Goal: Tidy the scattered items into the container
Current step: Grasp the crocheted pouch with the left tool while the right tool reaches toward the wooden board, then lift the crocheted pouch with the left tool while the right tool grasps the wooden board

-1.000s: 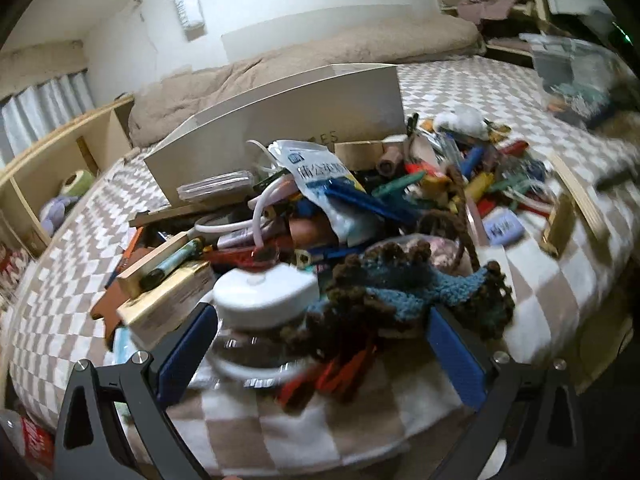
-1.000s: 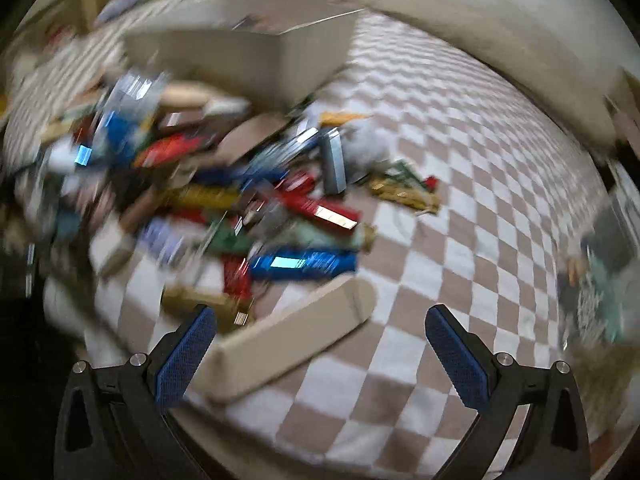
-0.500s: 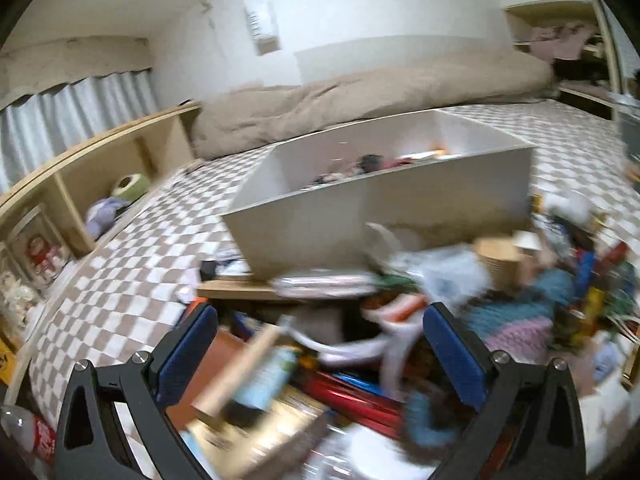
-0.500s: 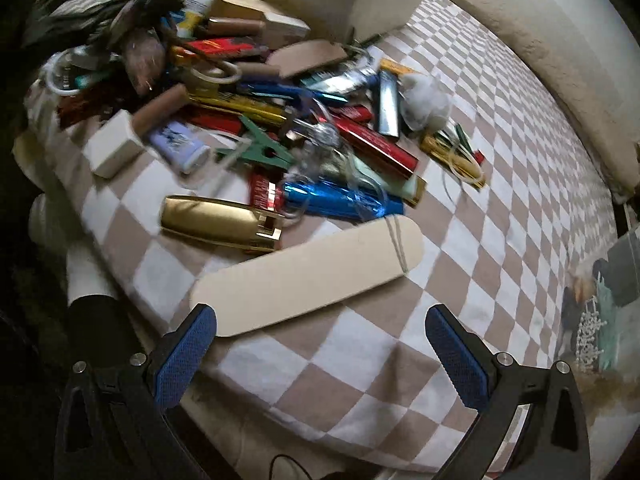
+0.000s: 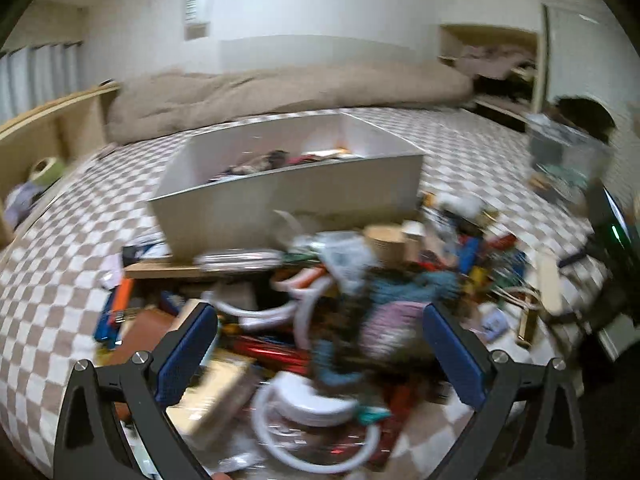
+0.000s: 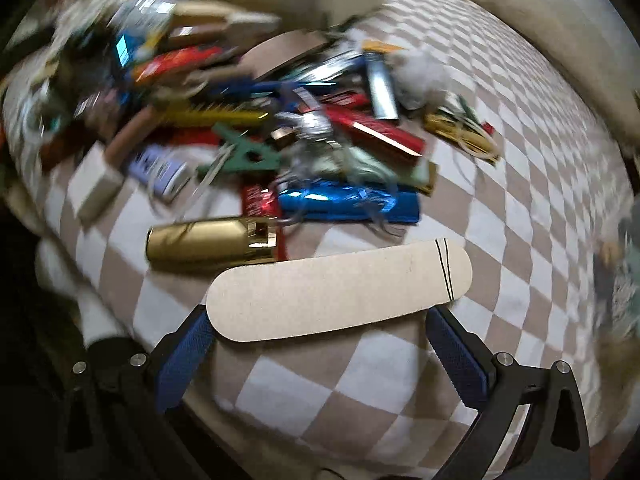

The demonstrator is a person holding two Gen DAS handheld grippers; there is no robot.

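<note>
On the big checked bed cover (image 5: 60,280) you have a wide mess of small things, and behind the mess sits your white box (image 5: 288,196), the container. Some things already lie inside it, but they are too blurry to name. The pile (image 5: 340,300) touches the front wall of the box and spreads toward you.

Your left tongs (image 5: 320,352) hang over the near part of the pile. Their blue fingers (image 5: 186,354) are spread wide and they pinch nothing. Under them you can see a white round thing (image 5: 308,400) and a bit of blue-green knitted wool (image 5: 420,286), both blurry.

Your right tongs (image 6: 320,352) are spread wide too, with nothing between them. They sit low at the edge of the bed, right by a long flat cardboard strip (image 6: 340,292) with round ends. The strip lies across the gap between the two fingers. Just past it lie a shiny gold tube (image 6: 212,244) and a shiny blue packet (image 6: 348,206). Farther back you can see a green clip (image 6: 244,152) and a long red box (image 6: 376,132).
</note>
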